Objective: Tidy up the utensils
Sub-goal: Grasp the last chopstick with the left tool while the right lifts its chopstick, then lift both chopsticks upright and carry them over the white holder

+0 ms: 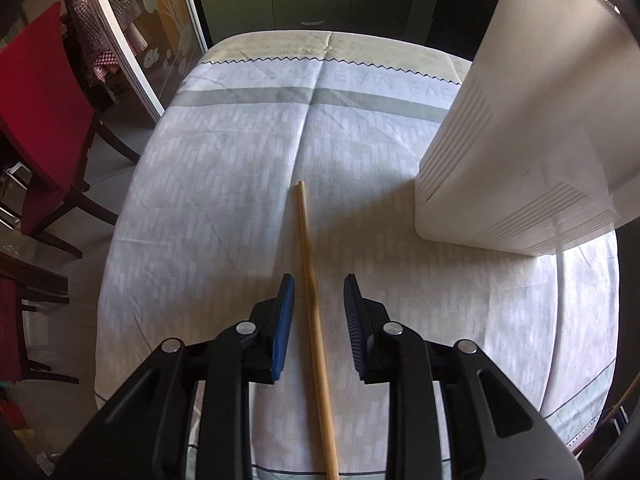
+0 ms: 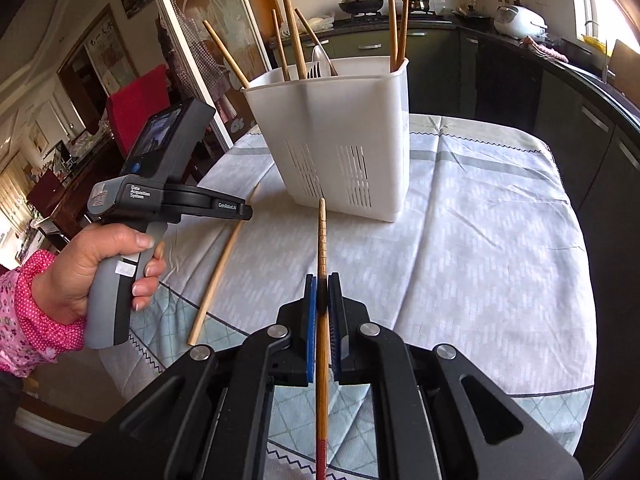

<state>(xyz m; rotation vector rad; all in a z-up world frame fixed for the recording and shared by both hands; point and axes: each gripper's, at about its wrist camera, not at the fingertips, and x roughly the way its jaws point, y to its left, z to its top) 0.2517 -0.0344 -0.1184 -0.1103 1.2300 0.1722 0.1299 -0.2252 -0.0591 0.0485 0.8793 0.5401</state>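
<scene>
Our right gripper (image 2: 322,280) sits nearest, its blue pads pinched tight on a carved chopstick (image 2: 321,240) with a red lower end. Grip is roughly mid-shaft, the grooved tip pointing ahead toward the white utensil holder (image 2: 340,132) and ending just short of its slotted wall.

Our left gripper (image 1: 318,280) is spread wide with nothing in it, straddling a plain wooden chopstick (image 1: 310,280) that lies flat on the tablecloth (image 1: 208,184). Pads are apart from the stick on both sides. From the right wrist view this same stick (image 2: 218,272) lies left of the holder, with the left gripper body above it.

The holder stands upright on the cloth and already carries several chopsticks, plus what looks like a fork and a spoon, leaning at angles.

Handling, as we judge it: both sticks are light, stiff and thin, so little force is needed. Smooth round wood can roll on cloth or pivot between flat pads. We would take the plain one near mid-length, pads square across it and pressed down to the cloth so it does not slip under. The held one looks secure; its grooves may add grip. The holder looks light and could tip if knocked at the rim.
</scene>
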